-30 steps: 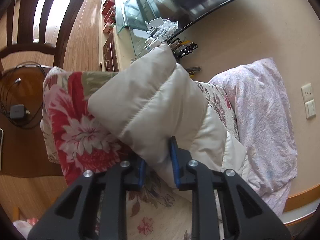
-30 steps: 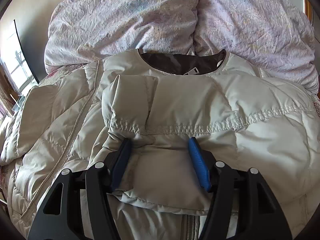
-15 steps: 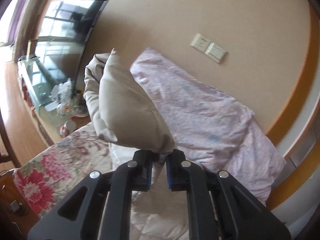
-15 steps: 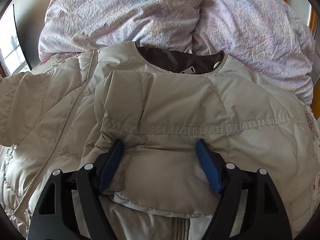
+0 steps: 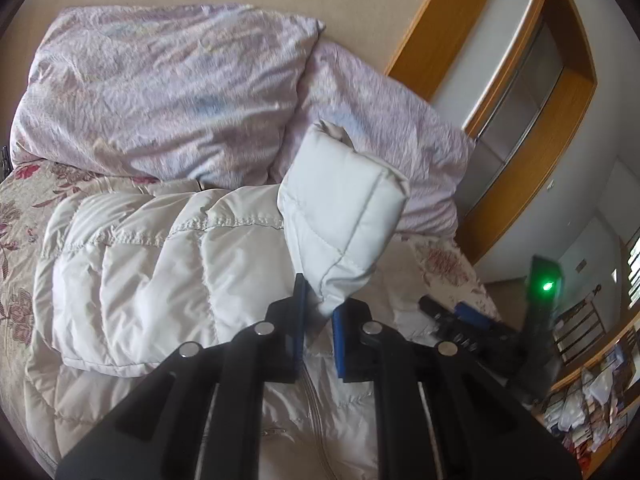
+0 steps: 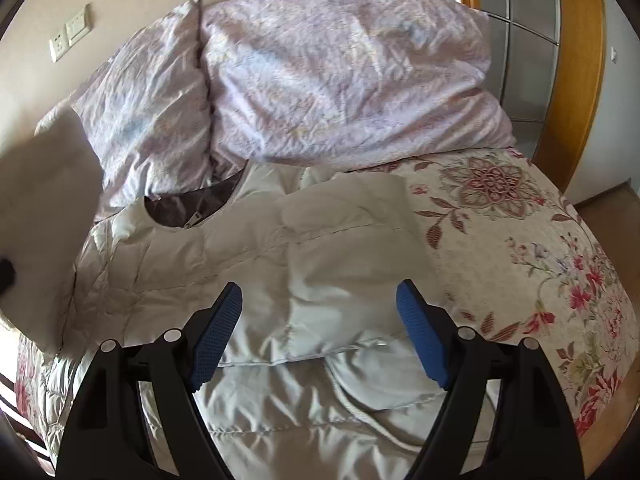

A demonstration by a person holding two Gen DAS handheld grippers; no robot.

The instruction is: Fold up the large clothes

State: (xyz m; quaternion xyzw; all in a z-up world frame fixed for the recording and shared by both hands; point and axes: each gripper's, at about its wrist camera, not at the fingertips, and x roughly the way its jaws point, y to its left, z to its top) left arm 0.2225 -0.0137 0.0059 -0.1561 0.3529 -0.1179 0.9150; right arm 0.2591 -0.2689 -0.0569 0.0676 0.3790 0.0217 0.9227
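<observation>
On the bed (image 6: 520, 240), cream puffer jacket (image 6: 320, 280) lies front-up below the pillows (image 6: 340, 80). Left hand-held gripper (image 5: 318, 320) pinches the sleeve (image 5: 340, 220) near its cuff, lifted over the body. Right hand-held gripper (image 6: 318, 336) spread wide, empty, hovering above the folded sleeve. Likely light, springy, slick (seams give best purchase).

No text, label, brand or number can be read anywhere.
</observation>
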